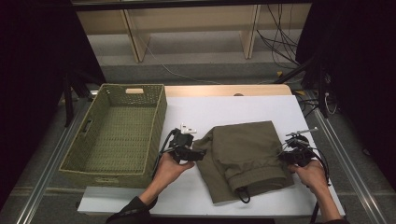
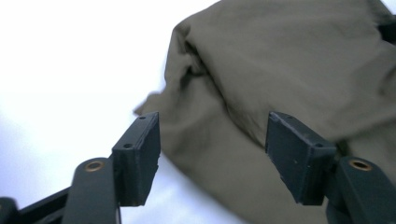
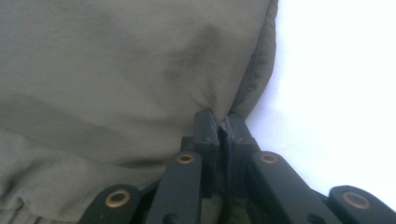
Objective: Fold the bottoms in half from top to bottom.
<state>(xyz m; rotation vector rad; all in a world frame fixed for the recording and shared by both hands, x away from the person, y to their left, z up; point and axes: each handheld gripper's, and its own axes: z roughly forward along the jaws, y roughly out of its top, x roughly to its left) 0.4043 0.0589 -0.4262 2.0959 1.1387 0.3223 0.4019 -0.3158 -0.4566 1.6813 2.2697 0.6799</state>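
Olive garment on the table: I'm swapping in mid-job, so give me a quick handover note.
Right gripper: shut on the garment's right edge, cloth pinched between the pads.
Left gripper: open at the garment's left edge, cloth between the jaws but not pressed.
Garment: partly folded on the white table, cord end toward the person.
Basket: left of the garment, nothing in it.
Done: rough fold, right-side grip.
Left: probably close the left gripper on the cloth, finish the fold or lift, likely move the garment into the basket.
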